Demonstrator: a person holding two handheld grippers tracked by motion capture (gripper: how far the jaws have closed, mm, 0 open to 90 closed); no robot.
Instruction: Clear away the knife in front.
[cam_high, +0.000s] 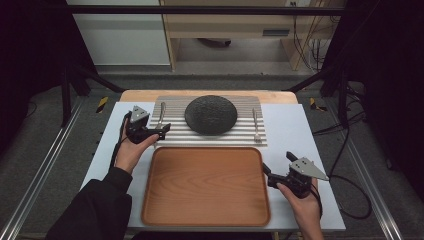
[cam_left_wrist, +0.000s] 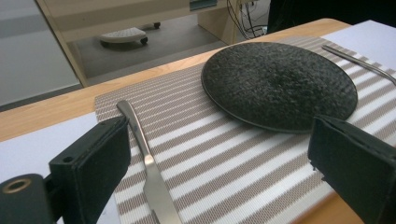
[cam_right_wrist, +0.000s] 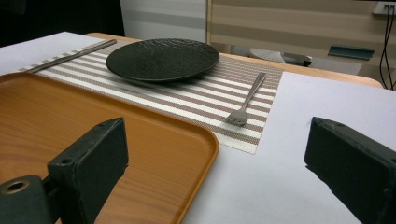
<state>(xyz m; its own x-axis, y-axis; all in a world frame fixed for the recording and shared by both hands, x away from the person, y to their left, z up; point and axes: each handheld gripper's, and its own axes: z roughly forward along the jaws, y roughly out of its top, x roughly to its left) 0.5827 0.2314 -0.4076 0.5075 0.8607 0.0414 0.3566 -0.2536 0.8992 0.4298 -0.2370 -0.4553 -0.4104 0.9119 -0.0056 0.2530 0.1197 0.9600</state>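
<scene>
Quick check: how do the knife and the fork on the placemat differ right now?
The knife lies left of the black plate, by the open left gripper; the fork lies right of it, away from both grippers. Knife has a flat blade, fork has tines. Both are metal, on the striped placemat.

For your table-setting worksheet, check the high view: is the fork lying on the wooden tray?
No. The fork lies on the striped mat, right of the black plate; the tray holds nothing.
</scene>
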